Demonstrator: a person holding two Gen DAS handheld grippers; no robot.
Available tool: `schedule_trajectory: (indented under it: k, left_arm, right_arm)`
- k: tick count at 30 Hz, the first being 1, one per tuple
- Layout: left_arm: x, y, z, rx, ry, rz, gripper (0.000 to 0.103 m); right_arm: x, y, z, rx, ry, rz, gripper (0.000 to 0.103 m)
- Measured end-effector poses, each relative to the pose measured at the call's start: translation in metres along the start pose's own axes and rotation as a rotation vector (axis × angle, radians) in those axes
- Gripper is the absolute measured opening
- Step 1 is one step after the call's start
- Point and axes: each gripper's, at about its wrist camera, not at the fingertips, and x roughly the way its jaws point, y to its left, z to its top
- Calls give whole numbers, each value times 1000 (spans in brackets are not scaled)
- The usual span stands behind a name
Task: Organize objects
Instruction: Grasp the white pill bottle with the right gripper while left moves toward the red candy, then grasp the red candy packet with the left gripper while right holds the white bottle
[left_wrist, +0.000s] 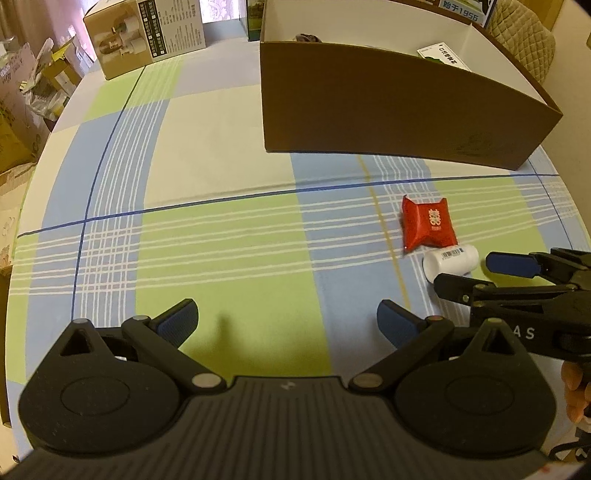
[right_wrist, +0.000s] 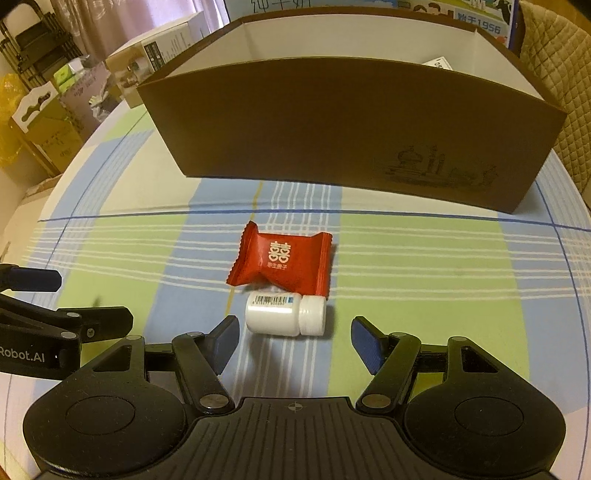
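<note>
A small white pill bottle (right_wrist: 284, 313) lies on its side on the checked tablecloth, cap to the right. A red candy packet (right_wrist: 282, 264) lies just behind it, touching it. My right gripper (right_wrist: 293, 338) is open and empty, its fingertips just short of the bottle on either side. A brown cardboard box (right_wrist: 351, 122) with a white inside stands behind them. In the left wrist view the packet (left_wrist: 428, 225) and the bottle (left_wrist: 450, 262) lie to the right, with the right gripper (left_wrist: 480, 275) beside the bottle. My left gripper (left_wrist: 286, 323) is open and empty over bare cloth.
The brown box (left_wrist: 388, 107) holds a white carton (left_wrist: 443, 55) and a dark item (left_wrist: 308, 37). A printed carton (left_wrist: 144, 35) stands at the table's far left. Boxes and clutter (left_wrist: 33, 85) lie beyond the left edge. A quilted chair back (right_wrist: 554, 74) is at the right.
</note>
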Motion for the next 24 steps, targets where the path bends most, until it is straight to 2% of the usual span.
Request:
schedule_trajectory:
  k: [6,10,15,24]
  left_arm:
    - [4,-1,4,2,-13,-8,102]
    - [5,-5,7,17,-24,-16,102]
    - [11,-18,12,41,-28,-35,101]
    - [31,-62,30,110,-55,-176,89]
  right_arm:
    - [6,0,-1,-22,-2,1,46]
    - [2,-8,-4,-27,-10,-16,45]
    - [-6,-36,-5,40,-16,-57,45]
    - [-24,-88,-10,174,-35,-125,45]
